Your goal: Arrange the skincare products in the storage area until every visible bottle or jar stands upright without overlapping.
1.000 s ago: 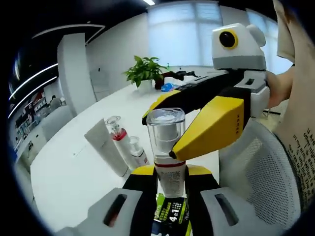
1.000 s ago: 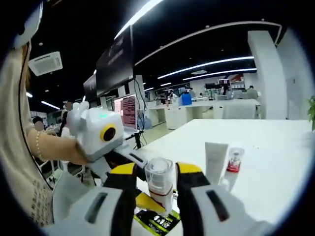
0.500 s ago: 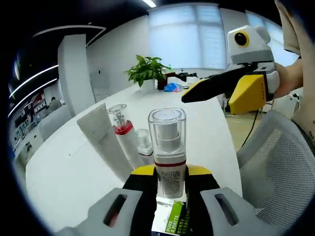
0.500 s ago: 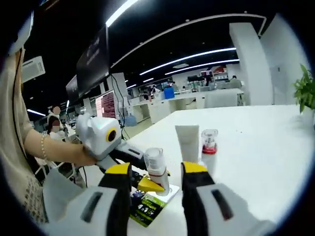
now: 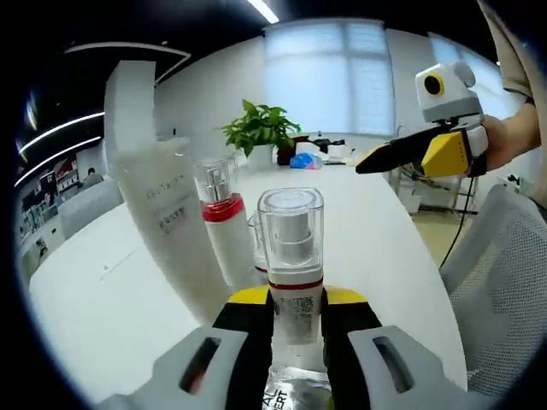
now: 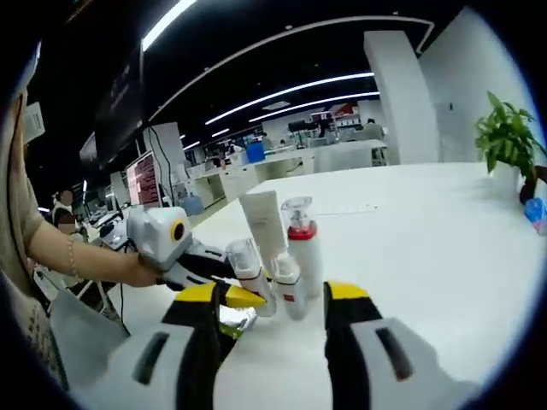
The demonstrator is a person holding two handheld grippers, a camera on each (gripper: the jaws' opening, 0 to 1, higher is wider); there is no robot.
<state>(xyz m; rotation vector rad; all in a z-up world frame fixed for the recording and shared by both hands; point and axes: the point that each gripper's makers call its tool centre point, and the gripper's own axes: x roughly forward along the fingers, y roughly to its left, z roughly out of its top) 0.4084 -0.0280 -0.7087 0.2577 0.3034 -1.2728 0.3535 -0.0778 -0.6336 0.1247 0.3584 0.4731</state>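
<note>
Upright between the pinching left gripper jaws, the clear-capped, red-banded pump bottle stands just beside the white tube; the right gripper is spread, farther off.

Between the left gripper's fingers sits a clear-capped bottle, so no room there. Just past them stand a white tube and red-collared bottle (packed close). Beyond the right gripper's fingers, the white table lies bare.
</note>
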